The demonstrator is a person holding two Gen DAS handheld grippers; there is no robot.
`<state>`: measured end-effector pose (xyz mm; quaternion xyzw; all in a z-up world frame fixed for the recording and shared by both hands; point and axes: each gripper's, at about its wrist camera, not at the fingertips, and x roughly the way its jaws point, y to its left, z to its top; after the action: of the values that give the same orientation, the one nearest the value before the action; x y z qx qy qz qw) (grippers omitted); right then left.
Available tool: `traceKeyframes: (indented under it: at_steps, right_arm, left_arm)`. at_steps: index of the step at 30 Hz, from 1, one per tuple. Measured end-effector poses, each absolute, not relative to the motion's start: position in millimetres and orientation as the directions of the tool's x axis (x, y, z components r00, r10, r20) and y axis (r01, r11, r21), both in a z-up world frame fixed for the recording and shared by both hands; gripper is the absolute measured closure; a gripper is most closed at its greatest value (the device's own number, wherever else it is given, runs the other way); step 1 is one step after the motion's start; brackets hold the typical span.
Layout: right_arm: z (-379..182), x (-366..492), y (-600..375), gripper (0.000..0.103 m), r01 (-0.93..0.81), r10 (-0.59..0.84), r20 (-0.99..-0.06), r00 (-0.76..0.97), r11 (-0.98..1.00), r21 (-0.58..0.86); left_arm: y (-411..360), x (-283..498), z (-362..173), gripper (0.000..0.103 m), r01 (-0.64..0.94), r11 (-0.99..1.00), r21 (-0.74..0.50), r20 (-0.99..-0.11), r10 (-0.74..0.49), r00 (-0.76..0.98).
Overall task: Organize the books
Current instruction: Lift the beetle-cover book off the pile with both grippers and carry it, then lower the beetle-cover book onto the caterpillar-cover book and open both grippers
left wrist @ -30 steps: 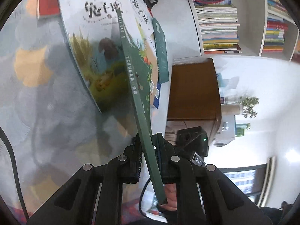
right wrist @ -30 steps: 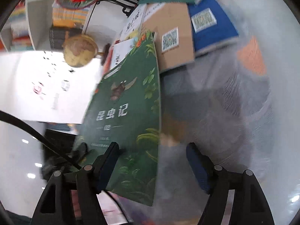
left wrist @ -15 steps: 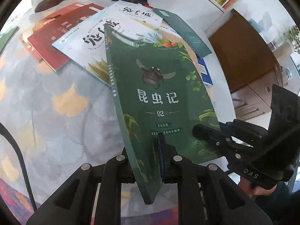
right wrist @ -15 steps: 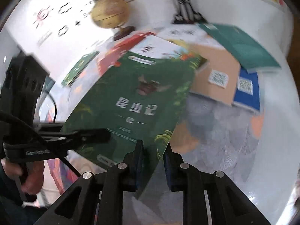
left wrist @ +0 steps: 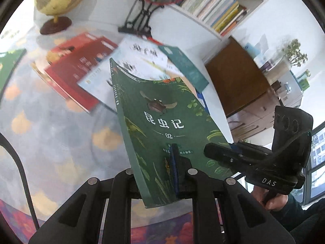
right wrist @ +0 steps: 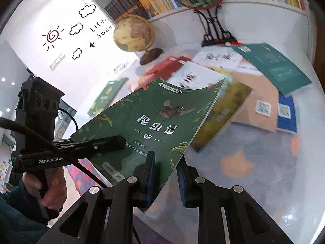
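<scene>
A green paperback with a beetle on its cover (left wrist: 162, 122) is held in the air above the table, tilted. My left gripper (left wrist: 156, 174) is shut on its near edge by the spine. My right gripper (right wrist: 165, 163) grips the opposite near corner of the same book (right wrist: 154, 122), its jaws a little apart around the cover. Each gripper shows in the other's view, the right one (left wrist: 254, 160) and the left one (right wrist: 81, 148). Several books lie spread on the table behind: red ones (left wrist: 79, 69), a white one (left wrist: 132, 61), a teal one (right wrist: 272, 67), a tan one and a blue one (right wrist: 286, 116).
A globe (right wrist: 133, 34) and a black stand with a red flower fan (right wrist: 215, 34) stand at the back of the round table with its patterned cloth (left wrist: 61, 142). Bookshelves full of books line the wall behind. Another green book (right wrist: 107, 95) lies at the far left.
The green book has been raised and turned cover-up between the two grippers. My right gripper has closed onto its corner. The view now takes in the shelves.
</scene>
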<state>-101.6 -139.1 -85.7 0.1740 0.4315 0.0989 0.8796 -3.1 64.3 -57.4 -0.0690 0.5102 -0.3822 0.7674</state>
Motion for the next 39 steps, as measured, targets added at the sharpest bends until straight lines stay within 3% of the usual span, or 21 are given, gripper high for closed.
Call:
traceKeyframes:
  at_steps: [11,20,30,35,39]
  right_arm:
    - [-62.4,-0.2,-14.6,0.081,-0.148,0.38,-0.689,0.617,0.916,0.372]
    - [-102.6,122.8,116.3,0.08,-0.232,0.468,-0.688,0.554,0.881,0.413]
    - [-142.8,202.7,182.1,0.079,-0.191,0.406,-0.751,0.521,0.913,0.361]
    - [-159.4,213.5,186.1,0.079,-0.149,0.405,-0.771,0.491,0.911,0.384]
    - [-171.5,219.6,191.7,0.079,-0.137,0.402,-0.787,0.468,0.913,0.385]
  left_arm:
    - [207.5,74.9,-37.3,0.09,0.457,0.753,-0.473,-0.695,-0.638,0.332]
    - [331.5,164.5,-64.4,0.09,0.35,0.839,-0.417,-0.723,-0.54,0.431]
    - [375.9,235.4,-114.7,0.089,0.286,0.851,-0.441,-0.748,-0.524,0.408]
    - [387.0,244.6,-132.8,0.08,0.205,0.858,-0.471,-0.775,-0.513,0.369]
    - [396.5,237.1,-137.2,0.068,0.098,0.907,-0.41,-0.821,-0.414,0.394]
